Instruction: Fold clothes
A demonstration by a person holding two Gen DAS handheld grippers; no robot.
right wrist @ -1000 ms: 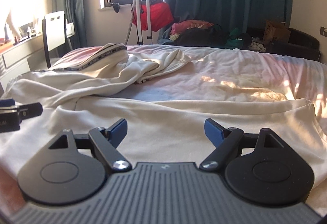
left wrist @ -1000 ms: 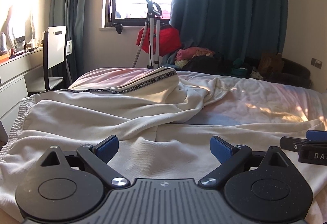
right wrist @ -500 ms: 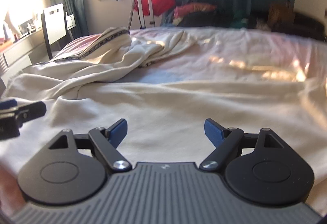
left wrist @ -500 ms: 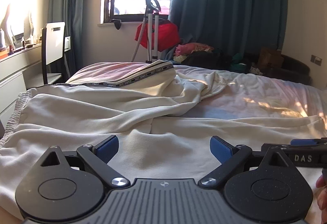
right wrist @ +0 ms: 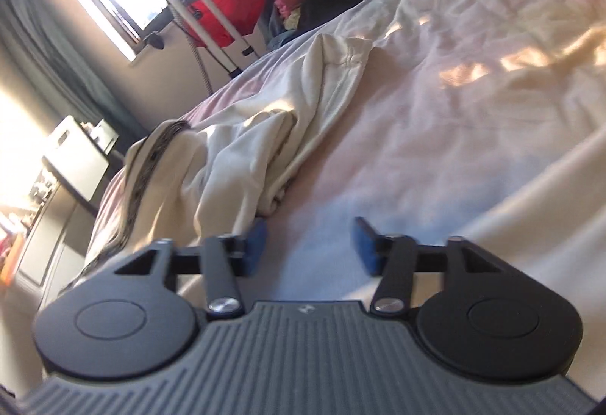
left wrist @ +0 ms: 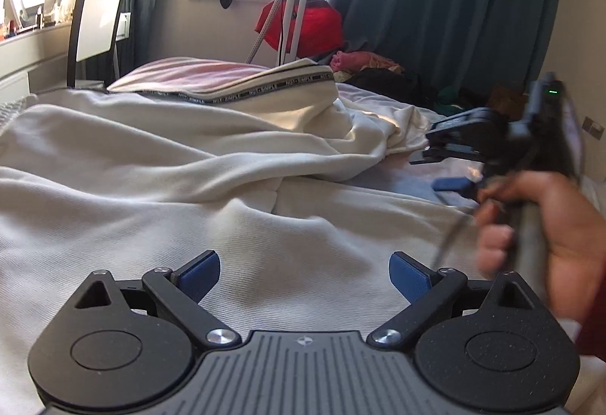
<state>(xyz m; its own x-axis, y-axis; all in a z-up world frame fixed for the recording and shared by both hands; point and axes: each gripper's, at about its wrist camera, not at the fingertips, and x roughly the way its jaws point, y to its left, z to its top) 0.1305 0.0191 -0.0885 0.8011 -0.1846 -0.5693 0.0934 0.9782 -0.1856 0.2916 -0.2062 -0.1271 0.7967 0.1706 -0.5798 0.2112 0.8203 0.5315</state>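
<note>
Cream garment (left wrist: 159,165), soft and creased; left tongs (left wrist: 305,273) gape, blurred right tongs (right wrist: 308,244) closing, seemingly on nothing.

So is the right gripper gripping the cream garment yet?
Apart. The right wrist view shows the right gripper closing with only bedsheet between its jaws; the cream garment lies beside it.

Both wrist views low over the bed (left wrist: 397,184), windowward; right's rolled, perhaps nearer.
</note>
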